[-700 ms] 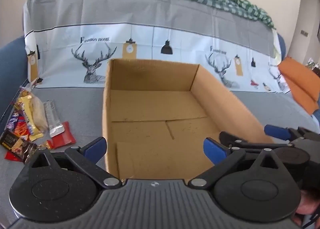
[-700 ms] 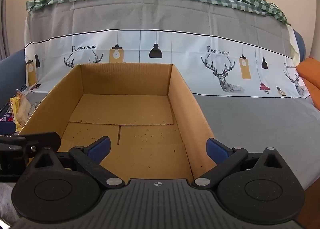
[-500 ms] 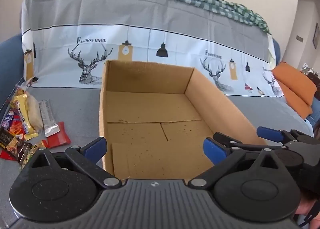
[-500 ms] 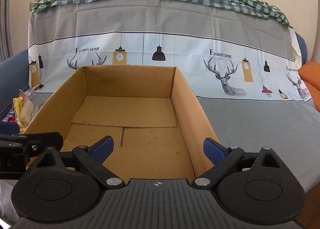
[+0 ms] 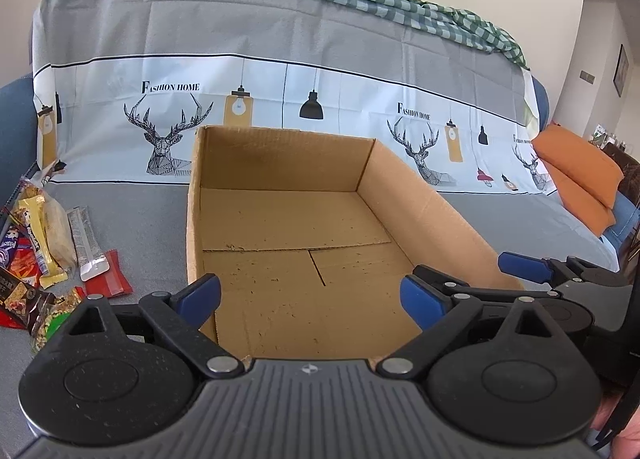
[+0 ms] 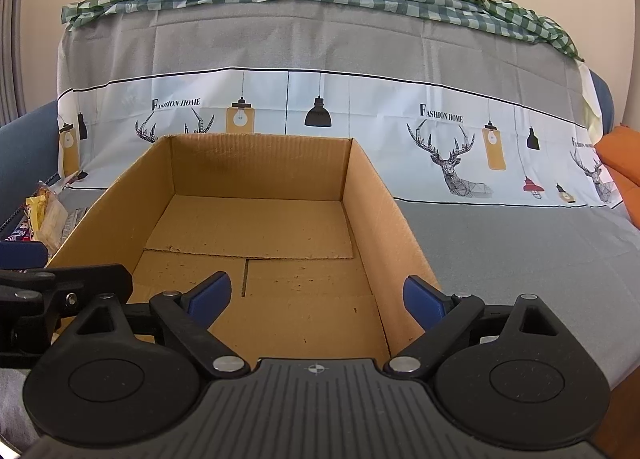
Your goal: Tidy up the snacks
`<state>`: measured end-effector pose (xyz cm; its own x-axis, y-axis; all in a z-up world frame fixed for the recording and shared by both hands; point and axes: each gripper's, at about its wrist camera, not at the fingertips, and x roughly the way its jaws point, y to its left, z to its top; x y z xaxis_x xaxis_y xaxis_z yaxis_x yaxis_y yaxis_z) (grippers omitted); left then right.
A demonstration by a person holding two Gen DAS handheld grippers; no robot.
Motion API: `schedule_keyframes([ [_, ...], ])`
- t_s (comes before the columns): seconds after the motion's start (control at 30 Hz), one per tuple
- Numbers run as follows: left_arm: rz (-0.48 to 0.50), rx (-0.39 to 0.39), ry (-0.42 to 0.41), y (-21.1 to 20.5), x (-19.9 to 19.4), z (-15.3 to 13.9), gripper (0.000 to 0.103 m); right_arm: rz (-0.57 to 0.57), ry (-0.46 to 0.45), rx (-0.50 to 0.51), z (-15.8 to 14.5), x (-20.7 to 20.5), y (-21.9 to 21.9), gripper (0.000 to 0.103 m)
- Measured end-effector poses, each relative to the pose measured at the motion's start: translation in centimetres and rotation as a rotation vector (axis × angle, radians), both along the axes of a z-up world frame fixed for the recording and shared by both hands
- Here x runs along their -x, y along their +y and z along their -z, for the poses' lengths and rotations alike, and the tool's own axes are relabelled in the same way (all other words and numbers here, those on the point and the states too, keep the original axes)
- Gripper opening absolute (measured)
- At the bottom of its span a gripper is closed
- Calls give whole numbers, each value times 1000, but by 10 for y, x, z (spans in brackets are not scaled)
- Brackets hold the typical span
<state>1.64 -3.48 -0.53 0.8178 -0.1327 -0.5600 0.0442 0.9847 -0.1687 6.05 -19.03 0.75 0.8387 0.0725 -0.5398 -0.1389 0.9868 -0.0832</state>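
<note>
Now left tool (image 5: 310,297), right tool (image 6: 318,297) both spread wide, empty, above cardboard box (image 5: 424,203)

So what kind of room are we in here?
Probably a home living room: a sofa under a printed cover, orange cushions at its end, and framed pictures on the wall. A cardboard box sits on the seat.
</note>
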Motion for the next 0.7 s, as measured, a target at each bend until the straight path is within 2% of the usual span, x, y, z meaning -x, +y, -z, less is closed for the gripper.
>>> schedule_keyframes([
  [0.33, -1, 3, 2, 1, 0, 0, 97, 0, 1, -4, -2, -1, 1, 93],
  [0.47, 2, 2, 4, 1, 0, 2, 93, -1, -2, -4, -2, -1, 2, 90],
  [0.63, -7, -27, 16, 2, -3, 4, 78, -19, -16, -10, -2, 1, 6, 81],
  [0.7, -14, -32, 14, 5, -2, 4, 60, -24, -18, -17, -2, 3, 8, 74],
])
